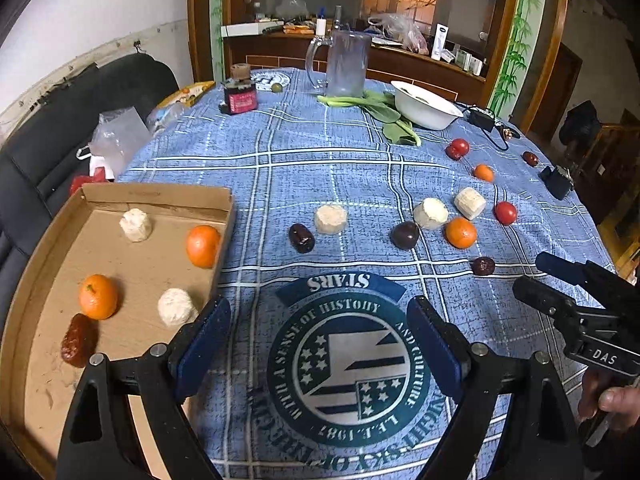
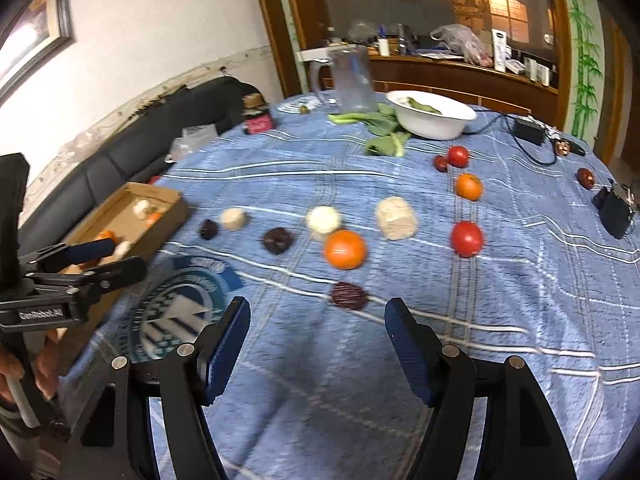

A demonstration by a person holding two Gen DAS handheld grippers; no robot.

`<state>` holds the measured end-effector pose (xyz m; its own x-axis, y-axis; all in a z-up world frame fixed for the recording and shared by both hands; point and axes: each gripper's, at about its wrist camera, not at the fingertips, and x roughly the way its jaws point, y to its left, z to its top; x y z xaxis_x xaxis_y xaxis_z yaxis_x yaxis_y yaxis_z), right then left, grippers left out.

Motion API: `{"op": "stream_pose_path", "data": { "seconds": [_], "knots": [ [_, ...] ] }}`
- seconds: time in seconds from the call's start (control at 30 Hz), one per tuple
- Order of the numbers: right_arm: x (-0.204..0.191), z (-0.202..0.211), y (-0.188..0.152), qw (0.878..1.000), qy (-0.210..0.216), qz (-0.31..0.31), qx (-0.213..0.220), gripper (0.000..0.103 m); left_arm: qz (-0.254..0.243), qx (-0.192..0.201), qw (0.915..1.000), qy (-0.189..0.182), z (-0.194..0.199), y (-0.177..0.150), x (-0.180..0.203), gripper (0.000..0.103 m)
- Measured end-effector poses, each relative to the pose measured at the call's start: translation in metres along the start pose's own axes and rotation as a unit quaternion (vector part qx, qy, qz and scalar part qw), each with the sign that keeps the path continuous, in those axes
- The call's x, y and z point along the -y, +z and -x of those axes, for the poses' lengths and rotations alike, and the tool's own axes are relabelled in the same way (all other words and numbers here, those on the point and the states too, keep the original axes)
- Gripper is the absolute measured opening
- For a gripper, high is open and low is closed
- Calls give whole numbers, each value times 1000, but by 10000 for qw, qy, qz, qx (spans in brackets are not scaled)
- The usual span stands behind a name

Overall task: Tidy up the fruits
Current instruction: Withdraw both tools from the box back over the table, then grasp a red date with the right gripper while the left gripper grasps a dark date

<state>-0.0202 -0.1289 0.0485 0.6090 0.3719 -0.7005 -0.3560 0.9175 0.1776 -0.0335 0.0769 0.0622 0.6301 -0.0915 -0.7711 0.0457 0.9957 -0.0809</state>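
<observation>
Blue plaid cloth (image 1: 320,168) carries most of the fruit; some already lies in the shallow brown cardboard box (image 1: 156,194). My left gripper (image 1: 318,336) and right gripper (image 2: 318,326) both gape empty. The wrinkled dark date (image 2: 349,295) sits nearest; I judge a careless close could roll it away.

Setting: a home dining area. Indicators: round bench covered by a blue plaid cloth (image 1: 320,168), dark sofa (image 2: 132,148) along the wall, framed picture (image 2: 36,36), wooden pass-through counter (image 1: 360,52) cluttered with household items, glass pitcher (image 1: 346,62), white bowl (image 2: 432,116).
</observation>
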Motion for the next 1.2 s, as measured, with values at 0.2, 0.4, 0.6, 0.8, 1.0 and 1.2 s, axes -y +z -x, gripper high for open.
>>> {"op": "stream_pose_path", "data": {
  "seconds": [0.2,0.4,0.6,0.8,1.0,1.2],
  "knots": [
    [7,-19,4,9995,-58,210,-220,68,6,-74,9999,-83,-13,9,13,89],
    [2,-40,6,9979,-77,475,-445,52,-72,-93,9999,-72,-24,18,27,89],
    [4,-57,5,9968,-60,519,-610,30,-148,-148,9998,-59,-40,27,41,89],
    [15,-53,4,9978,111,299,-577,30,-246,-281,9993,42,-65,37,59,89],
    [23,-51,4,9981,216,137,-562,30,-434,-301,9986,101,-84,44,72,89],
    [29,-49,5,9984,245,67,-514,30,-572,-508,9971,-5,-106,45,77,31]
  ]
}}
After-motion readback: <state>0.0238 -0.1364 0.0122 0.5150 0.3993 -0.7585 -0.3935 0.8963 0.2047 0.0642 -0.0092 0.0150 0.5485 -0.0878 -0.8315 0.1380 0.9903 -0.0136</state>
